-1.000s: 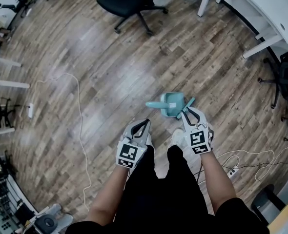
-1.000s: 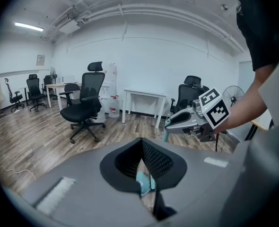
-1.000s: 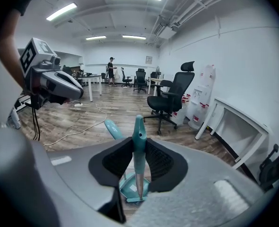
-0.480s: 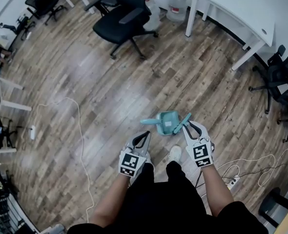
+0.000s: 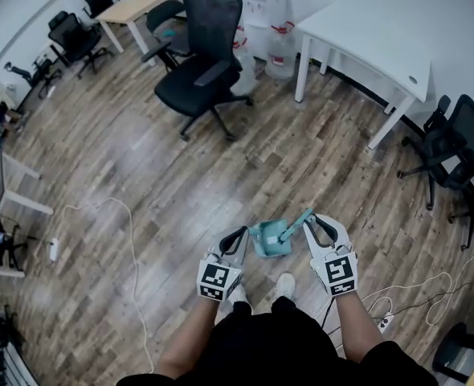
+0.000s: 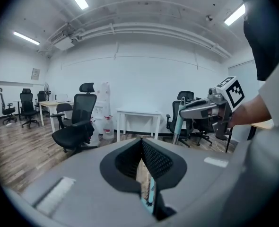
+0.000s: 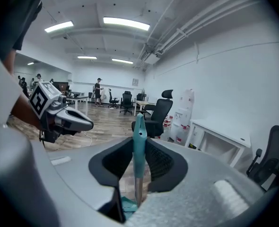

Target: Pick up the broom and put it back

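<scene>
While my right hand-held gripper (image 5: 308, 220) clamps the lifted broom (image 5: 293, 227), left hand-held gripper (image 5: 240, 234) pinched empty, returning it seems next.

No legible text, no numbers — wall notice (image 6: 35, 74) too small to read

- My right claw (image 7: 138, 151): grey shell, black ribbed pads.
- Its marker cube (image 5: 340, 271): black-and-white squares.
- My left claw (image 6: 142, 159): the same grey and black.
- Broom (image 7: 139, 135): teal handle, silver-grey shaft below.
- Dustpan (image 5: 267, 240): teal.
- Floor (image 5: 140, 151): streaky brown wood planks.
- Office chair (image 5: 201, 67): black.
- Table (image 5: 365, 22): white.
- Cable (image 5: 128, 240): white.
</scene>
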